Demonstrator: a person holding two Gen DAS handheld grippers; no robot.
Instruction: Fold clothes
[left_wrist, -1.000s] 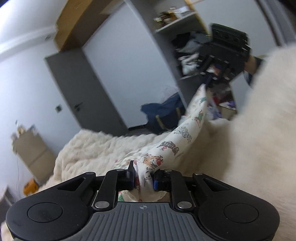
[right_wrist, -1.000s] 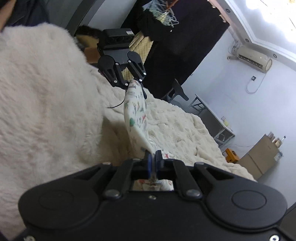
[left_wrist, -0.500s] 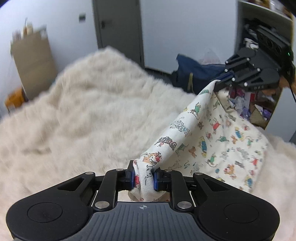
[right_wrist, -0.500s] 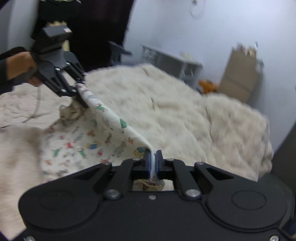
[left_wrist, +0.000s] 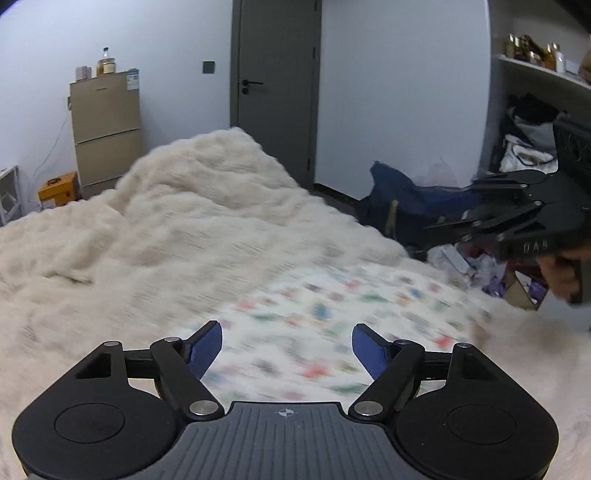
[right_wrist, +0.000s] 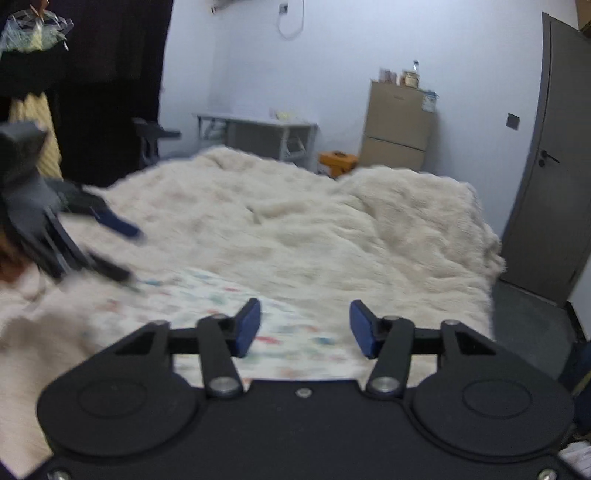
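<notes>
left gripper (left_wrist: 287, 345) opening, nothing between | right gripper (right_wrist: 304, 328) opening, nothing between | printed cloth (left_wrist: 332, 317) flat on fluffy blanket (left_wrist: 166, 236)

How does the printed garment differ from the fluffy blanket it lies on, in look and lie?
The printed garment is thin cloth with small coloured figures; the fluffy blanket is plain cream and shaggy. The garment lies spread flat; the blanket heaps up into a mound behind it. The garment covers a small patch; the blanket covers the whole bed. Both are pale.
</notes>
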